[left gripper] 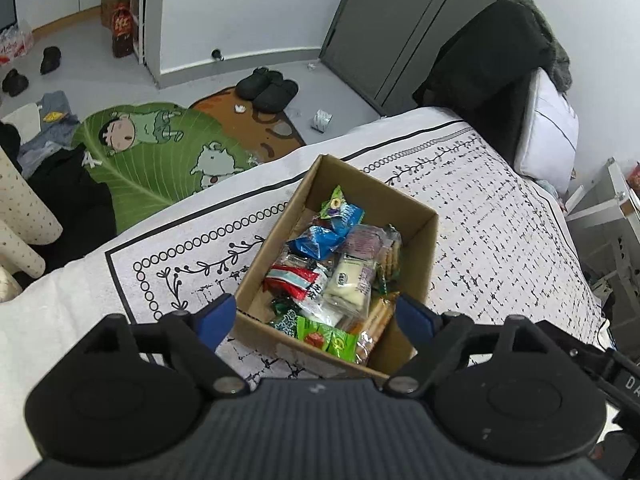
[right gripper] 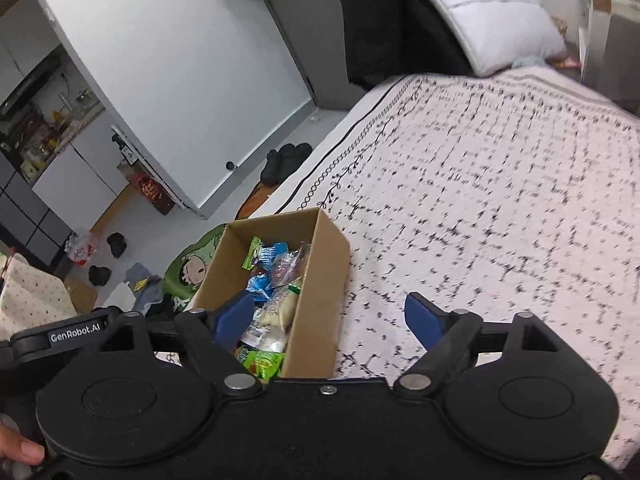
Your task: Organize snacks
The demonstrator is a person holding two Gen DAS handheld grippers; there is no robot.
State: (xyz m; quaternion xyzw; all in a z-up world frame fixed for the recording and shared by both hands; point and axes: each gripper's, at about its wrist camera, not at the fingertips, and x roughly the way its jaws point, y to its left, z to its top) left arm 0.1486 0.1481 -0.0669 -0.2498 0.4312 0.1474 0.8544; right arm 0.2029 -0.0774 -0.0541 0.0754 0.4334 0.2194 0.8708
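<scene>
Both tongs released, snack box on patterned bedspread, slippers on grey floor

The open brown corrugated cardboard box looks matt; the glossy crinkled plastic snack packets inside shine, on the soft white patterned cloth bedspread.
</scene>
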